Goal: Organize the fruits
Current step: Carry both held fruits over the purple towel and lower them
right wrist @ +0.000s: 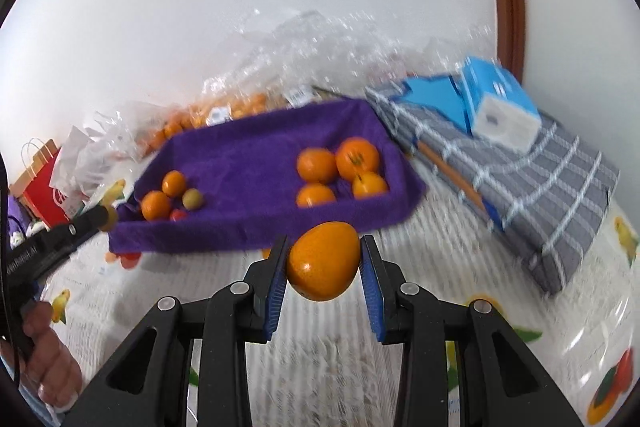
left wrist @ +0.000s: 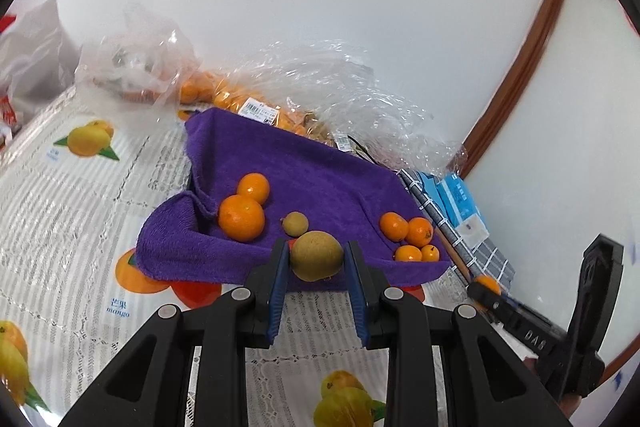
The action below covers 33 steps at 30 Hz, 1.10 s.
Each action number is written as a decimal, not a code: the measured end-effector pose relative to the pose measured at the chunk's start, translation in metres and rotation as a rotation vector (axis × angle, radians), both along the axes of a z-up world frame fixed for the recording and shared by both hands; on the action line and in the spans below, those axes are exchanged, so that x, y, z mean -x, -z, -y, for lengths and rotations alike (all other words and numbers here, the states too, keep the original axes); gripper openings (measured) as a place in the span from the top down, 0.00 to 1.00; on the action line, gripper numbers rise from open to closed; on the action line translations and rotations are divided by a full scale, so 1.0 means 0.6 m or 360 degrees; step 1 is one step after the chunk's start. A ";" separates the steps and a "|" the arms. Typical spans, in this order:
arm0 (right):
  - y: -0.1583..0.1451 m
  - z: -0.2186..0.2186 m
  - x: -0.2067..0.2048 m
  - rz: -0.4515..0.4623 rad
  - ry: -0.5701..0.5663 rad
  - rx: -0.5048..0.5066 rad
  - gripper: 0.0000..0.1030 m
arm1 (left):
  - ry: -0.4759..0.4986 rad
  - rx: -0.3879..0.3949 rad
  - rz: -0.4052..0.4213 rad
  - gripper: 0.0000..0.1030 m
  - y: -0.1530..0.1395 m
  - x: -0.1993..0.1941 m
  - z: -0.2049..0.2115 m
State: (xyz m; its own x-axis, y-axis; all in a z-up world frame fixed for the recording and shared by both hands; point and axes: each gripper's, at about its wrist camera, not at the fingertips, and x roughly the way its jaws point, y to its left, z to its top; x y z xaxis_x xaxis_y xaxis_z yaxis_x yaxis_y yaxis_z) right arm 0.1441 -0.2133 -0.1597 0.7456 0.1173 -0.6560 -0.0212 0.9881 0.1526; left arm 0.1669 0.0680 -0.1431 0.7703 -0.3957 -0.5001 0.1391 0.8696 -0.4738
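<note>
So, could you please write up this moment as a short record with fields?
left gripper: jaws shut on a brown round fruit
right gripper: jaws shut on an orange
purple towel tray: oranges in two groups, one at each end
small brown fruit: on the towel beside the two-orange group
behind the tray: clear plastic bags holding more oranges
surface: fruit-print tablecloth

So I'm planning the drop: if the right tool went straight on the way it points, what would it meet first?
Probably the near wall of the purple towel-lined tray, just beyond the orange it grips; depth is unclear.
</note>
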 end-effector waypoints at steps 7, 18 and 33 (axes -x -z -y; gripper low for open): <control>-0.044 -0.012 -0.068 0.0050 -0.0037 0.0060 0.66 | -0.0084 -0.0067 -0.0037 0.74 -0.029 -0.030 -0.047; -0.054 -0.037 -0.242 0.0071 -0.0136 0.0130 0.66 | -0.0091 -0.0219 -0.0109 0.74 -0.060 -0.187 -0.043; 0.074 -0.001 -0.348 -0.0278 -0.0059 0.0102 0.66 | -0.0086 -0.0480 -0.0385 0.74 0.049 -0.308 0.009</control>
